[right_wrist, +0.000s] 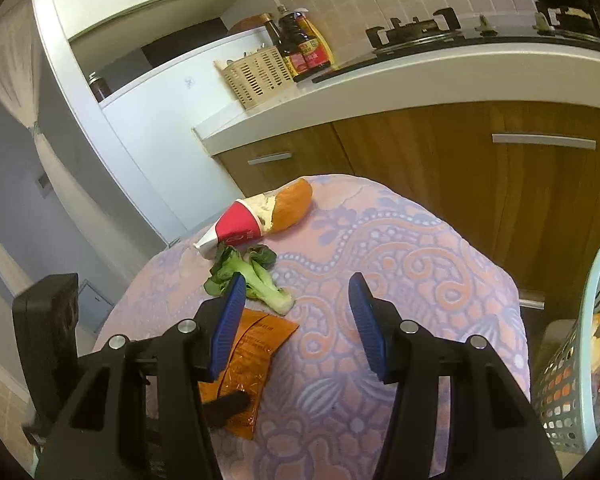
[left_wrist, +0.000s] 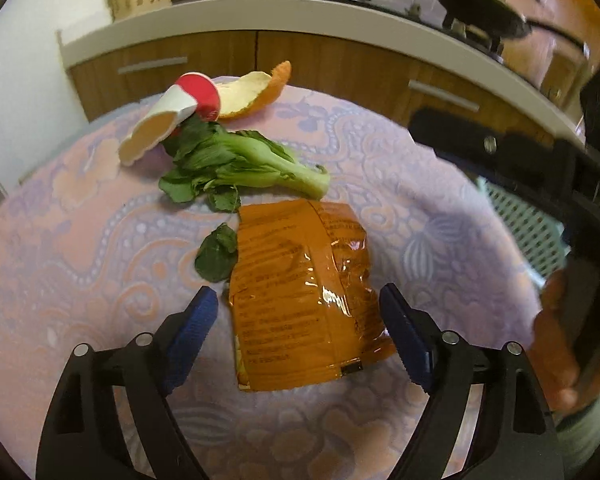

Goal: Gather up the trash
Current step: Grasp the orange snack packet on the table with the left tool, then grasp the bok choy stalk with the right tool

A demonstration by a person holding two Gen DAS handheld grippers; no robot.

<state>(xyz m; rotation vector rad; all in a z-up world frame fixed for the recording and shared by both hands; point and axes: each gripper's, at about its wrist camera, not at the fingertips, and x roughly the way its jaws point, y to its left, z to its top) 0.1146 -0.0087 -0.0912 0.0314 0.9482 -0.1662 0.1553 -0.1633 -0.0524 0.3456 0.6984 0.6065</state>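
Blue-padded fingers of the left gripper [left_wrist: 298,320] stand wide apart on either side of a crinkled orange foil snack packet [left_wrist: 300,288], which lies flat on the pink and lilac patterned tablecloth [left_wrist: 420,208]; neither pad touches it yet, as far as the left wrist view shows. Just beyond the packet lies a green bok choy stalk [left_wrist: 244,164] with one loose leaf [left_wrist: 217,254] touching the packet's left edge, and farther back sit a red and white paper cup [left_wrist: 188,104] on its side and a curl of orange peel [left_wrist: 256,92]. The right gripper [right_wrist: 296,320] hangs over bare cloth with its fingers spread wide and empty, and a pale blue slotted plastic basket [right_wrist: 580,360], already holding some scraps, stands at the table's right edge. The likely next step is closing on the packet, and the risk lies in its flatness: thin slick foil may slide out from between the pads, or they may pinch the soft cloth beneath and drag it, shifting everything else. The loose leaf could also be swept off the table.
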